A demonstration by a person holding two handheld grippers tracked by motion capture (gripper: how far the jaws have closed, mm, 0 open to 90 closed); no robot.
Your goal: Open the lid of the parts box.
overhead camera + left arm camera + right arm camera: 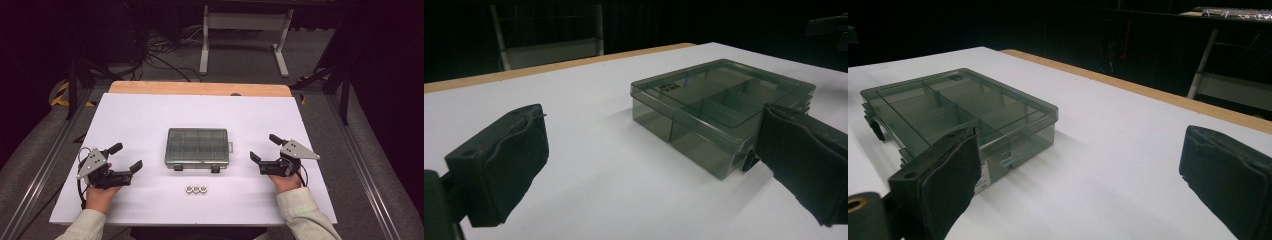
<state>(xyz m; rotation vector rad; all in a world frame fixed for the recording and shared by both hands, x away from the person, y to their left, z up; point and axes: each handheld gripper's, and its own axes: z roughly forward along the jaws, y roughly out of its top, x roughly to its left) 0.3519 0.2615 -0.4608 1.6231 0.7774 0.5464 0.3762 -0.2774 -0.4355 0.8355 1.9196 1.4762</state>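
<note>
A smoky-green clear compartment box [197, 147] lies shut and flat in the middle of the white table top [150, 115]. Its two dark latches face the near edge. Three small silvery nuts [196, 189] sit in a row just in front of it. My left gripper [126, 157] rests on the table left of the box, open, with nothing between its pads. My right gripper [264, 147] rests right of the box, also open and empty. In the left gripper view, the box [719, 100] stands ahead between the spread fingers [499, 165]. In the right gripper view, the box [948, 105] lies ahead to the left.
A wooden strip [200, 88] runs along the table's far edge. Beyond it on the floor stand a white frame [245, 25] and tangled cables [160, 55]. Metal rails [35, 165] flank the table on both sides.
</note>
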